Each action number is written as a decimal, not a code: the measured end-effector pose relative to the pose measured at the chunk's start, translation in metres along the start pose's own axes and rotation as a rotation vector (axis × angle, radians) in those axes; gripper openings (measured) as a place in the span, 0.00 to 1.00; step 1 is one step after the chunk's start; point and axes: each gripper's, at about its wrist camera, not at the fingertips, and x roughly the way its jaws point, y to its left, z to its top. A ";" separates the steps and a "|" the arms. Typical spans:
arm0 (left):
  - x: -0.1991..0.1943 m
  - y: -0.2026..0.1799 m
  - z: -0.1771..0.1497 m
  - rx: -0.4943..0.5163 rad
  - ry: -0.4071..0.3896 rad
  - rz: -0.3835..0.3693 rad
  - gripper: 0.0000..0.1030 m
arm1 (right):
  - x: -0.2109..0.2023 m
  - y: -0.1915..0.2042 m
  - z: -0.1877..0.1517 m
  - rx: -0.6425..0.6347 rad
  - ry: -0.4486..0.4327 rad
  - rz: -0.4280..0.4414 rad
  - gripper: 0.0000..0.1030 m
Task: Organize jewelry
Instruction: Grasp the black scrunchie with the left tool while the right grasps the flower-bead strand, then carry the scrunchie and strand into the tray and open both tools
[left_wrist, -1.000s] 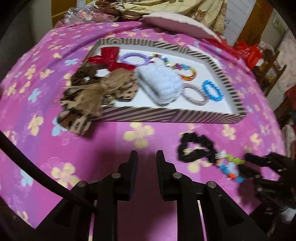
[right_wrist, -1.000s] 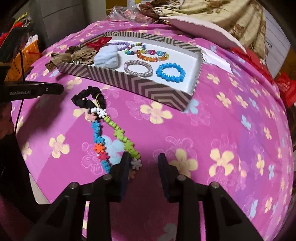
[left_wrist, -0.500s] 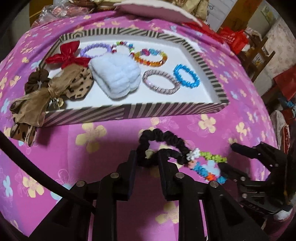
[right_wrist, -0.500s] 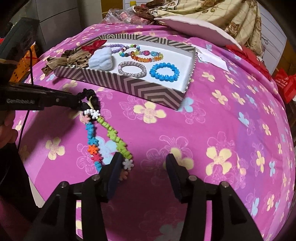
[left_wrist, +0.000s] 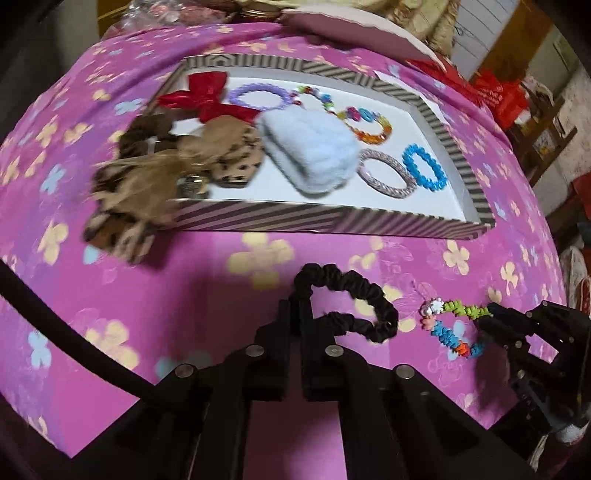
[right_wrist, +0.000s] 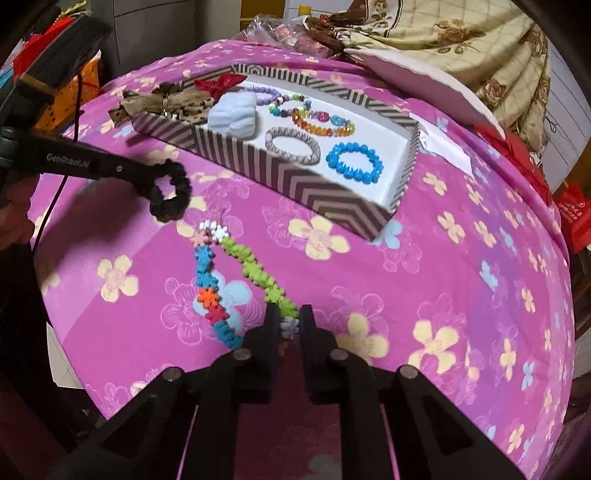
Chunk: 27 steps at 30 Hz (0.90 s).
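A black scrunchie (left_wrist: 354, 291) lies in front of the striped tray (left_wrist: 258, 218) on the pink flowered cloth. My left gripper (left_wrist: 297, 302) is shut on the scrunchie's left end. In the right wrist view the scrunchie (right_wrist: 170, 195) hangs from the left gripper (right_wrist: 147, 181), apart from the bead string. A string of colourful flower beads (right_wrist: 255, 273) lies in a loop on the cloth. My right gripper (right_wrist: 290, 314) is shut on its near end, with a pale bead between the pads. The left wrist view shows the right gripper (left_wrist: 487, 317) at the bead string (left_wrist: 454, 332).
The tray (right_wrist: 295, 181) holds a red bow (left_wrist: 207, 96), a pale blue fluffy piece (left_wrist: 310, 151), a blue bracelet (right_wrist: 354, 162), a silvery bracelet (right_wrist: 291, 144) and several bead bracelets. A leopard-print bow (left_wrist: 140, 195) hangs over its left corner. A white plate (right_wrist: 424, 81) and fabric lie behind.
Both grippers were open and have shut, the left on the black scrunchie, the right on the bead string. The scrunchie has come away from the beads.
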 end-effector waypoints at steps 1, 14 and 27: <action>-0.003 0.002 0.000 -0.001 -0.006 0.002 0.24 | -0.004 -0.002 0.002 0.005 -0.008 0.004 0.10; -0.059 -0.005 0.015 0.012 -0.110 -0.035 0.24 | -0.057 -0.014 0.041 -0.011 -0.119 -0.024 0.11; -0.083 -0.021 0.042 0.023 -0.158 -0.033 0.24 | -0.075 -0.033 0.074 -0.030 -0.148 -0.076 0.10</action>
